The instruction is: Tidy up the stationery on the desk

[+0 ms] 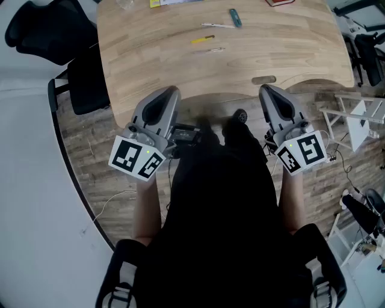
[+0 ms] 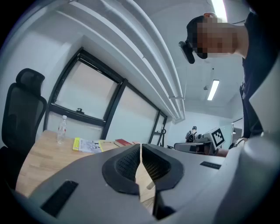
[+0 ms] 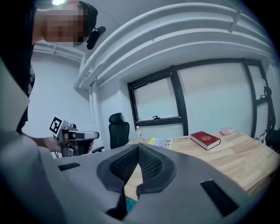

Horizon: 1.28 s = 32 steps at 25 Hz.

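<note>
The head view's top edge cuts off a yellow-and-white printed leaflet (image 1: 157,3) and a red hardcover book (image 1: 280,2). A slim white stick (image 1: 218,26) (pen or pencil, unclear) on the light wooden tabletop (image 1: 289,48) is too small to identify.

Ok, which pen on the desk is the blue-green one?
The teal pen, furthest right in the group. Beside it lies a whitish pen; the yellow pen and a pale pen lie closer to the desk's front edge.
</note>
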Each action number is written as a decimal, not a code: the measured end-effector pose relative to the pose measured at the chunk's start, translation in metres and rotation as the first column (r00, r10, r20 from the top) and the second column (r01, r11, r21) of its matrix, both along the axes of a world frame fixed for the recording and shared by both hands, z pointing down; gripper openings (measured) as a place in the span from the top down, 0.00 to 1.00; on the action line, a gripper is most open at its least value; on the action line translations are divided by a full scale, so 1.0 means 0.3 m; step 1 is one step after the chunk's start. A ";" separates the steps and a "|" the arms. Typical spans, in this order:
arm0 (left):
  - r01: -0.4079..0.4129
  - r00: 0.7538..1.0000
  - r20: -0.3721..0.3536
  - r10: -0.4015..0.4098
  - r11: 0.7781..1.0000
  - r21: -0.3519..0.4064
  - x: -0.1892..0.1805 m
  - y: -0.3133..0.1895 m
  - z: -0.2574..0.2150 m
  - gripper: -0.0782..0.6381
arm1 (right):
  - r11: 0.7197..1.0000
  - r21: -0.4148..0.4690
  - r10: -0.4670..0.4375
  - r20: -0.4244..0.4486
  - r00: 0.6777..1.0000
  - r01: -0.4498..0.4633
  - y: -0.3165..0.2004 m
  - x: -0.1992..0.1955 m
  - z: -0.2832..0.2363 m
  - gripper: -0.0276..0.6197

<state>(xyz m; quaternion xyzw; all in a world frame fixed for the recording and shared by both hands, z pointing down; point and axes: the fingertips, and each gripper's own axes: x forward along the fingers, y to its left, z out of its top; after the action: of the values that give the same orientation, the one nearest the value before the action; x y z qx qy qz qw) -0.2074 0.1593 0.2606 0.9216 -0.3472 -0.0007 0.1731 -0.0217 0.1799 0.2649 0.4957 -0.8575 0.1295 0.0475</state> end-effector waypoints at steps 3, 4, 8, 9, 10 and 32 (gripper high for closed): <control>-0.004 1.000 0.000 0.004 1.000 -0.001 0.003 -0.002 0.000 0.83 | 1.000 -0.002 0.000 -0.002 1.000 0.000 0.000 0.002 0.000 0.93; -0.004 1.000 0.000 0.004 1.000 -0.001 0.004 -0.002 0.001 0.83 | 1.000 -0.002 -0.002 0.002 1.000 0.002 0.001 0.001 -0.001 0.93; -0.012 1.000 -0.002 0.012 1.000 -0.001 0.008 0.001 -0.001 0.83 | 1.000 0.020 0.009 0.023 1.000 -0.010 0.001 0.001 -0.021 0.93; -0.014 1.000 -0.003 0.014 1.000 -0.001 0.010 0.002 -0.002 0.83 | 1.000 0.025 0.012 0.018 1.000 -0.013 0.001 0.002 -0.024 0.93; -0.017 1.000 -0.002 0.017 1.000 -0.001 0.013 0.003 -0.003 0.83 | 1.000 0.026 0.015 0.015 1.000 -0.016 0.000 0.005 -0.026 0.93; -0.007 1.000 0.012 0.008 0.999 -0.049 0.154 -0.094 0.040 0.83 | 0.996 -0.068 0.058 0.041 0.997 -0.055 -0.083 0.180 0.059 0.92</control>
<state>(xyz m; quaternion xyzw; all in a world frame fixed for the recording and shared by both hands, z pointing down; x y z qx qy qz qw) -0.1613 0.1310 0.2725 0.9184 -0.3447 0.0142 0.1936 0.0323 0.1550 0.2826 0.5151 -0.8390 0.1700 0.0423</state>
